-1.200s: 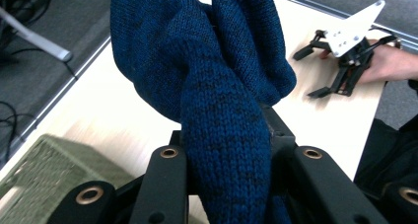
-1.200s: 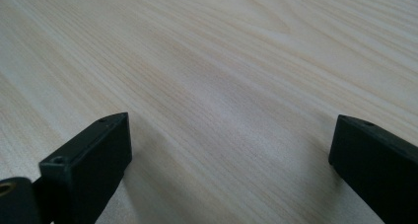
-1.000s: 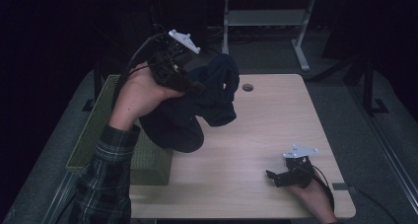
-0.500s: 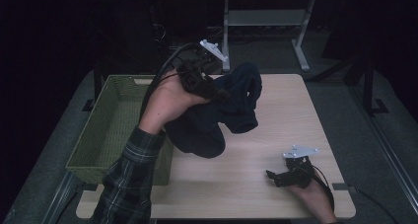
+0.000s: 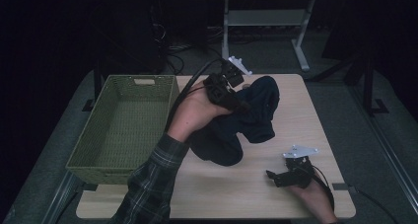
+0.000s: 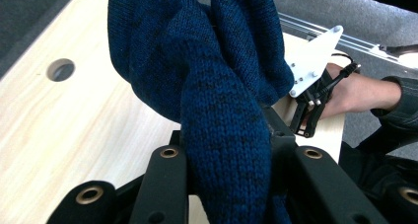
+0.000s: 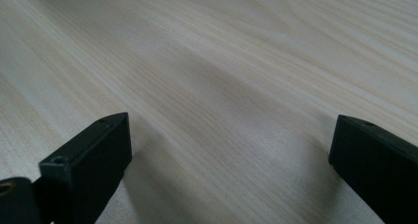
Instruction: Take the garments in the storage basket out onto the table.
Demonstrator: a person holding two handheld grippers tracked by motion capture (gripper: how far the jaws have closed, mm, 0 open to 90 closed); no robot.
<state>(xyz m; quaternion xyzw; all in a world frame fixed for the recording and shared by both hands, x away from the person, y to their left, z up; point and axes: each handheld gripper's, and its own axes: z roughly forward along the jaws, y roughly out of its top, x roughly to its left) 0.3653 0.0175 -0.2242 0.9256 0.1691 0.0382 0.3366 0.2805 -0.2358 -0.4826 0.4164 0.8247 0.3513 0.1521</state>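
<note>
A dark blue knitted garment [image 5: 246, 118] hangs bunched from my left gripper [image 5: 240, 104], which is shut on a thick fold of it above the middle of the wooden table [image 5: 217, 184]. In the left gripper view the knit [image 6: 222, 100] fills the space between the black jaws and droops over the tabletop. The garment's lower end [image 5: 219, 150] touches the table. My right gripper [image 5: 273, 177] rests low at the table's front right, jaws wide apart with bare wood between them; its fingers [image 7: 88, 160] hold nothing.
A green woven basket [image 5: 79, 160] stands on the left part of the table, beside the left forearm in a plaid sleeve. A round cable hole [image 6: 61, 69] is cut in the tabletop. A white desk frame [image 5: 266, 19] stands behind the table.
The left hand has carried the garment rightward and down, from over the basket's edge to over the table's middle. The right gripper has stayed put.
</note>
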